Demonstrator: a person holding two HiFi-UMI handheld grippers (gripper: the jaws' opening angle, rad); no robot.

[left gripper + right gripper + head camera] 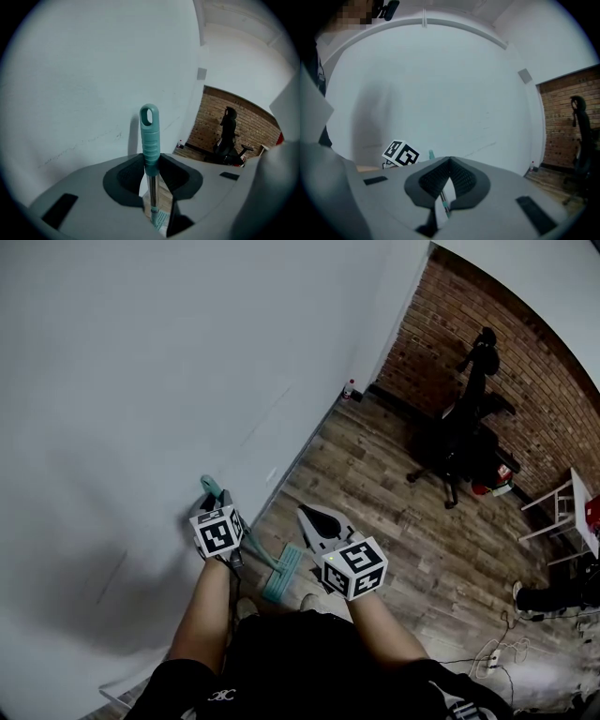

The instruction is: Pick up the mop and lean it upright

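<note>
The mop stands nearly upright against the white wall (141,409). Its teal handle (150,133) rises between the pads of my left gripper (151,159), which press on it from both sides. In the head view, the teal handle top (211,487) shows just above the left gripper (214,504), and the pole slants down to the teal mop head (281,574) on the wooden floor. My right gripper (311,514) hovers to the right of the pole, its jaws shut and holding nothing. In the right gripper view the jaw tips (450,160) meet.
A black office chair (461,442) stands by the brick wall (525,362) at the far right. A small bottle (349,388) sits in the corner. A white frame (561,507) and cables (492,657) lie at the right on the wooden floor (394,521).
</note>
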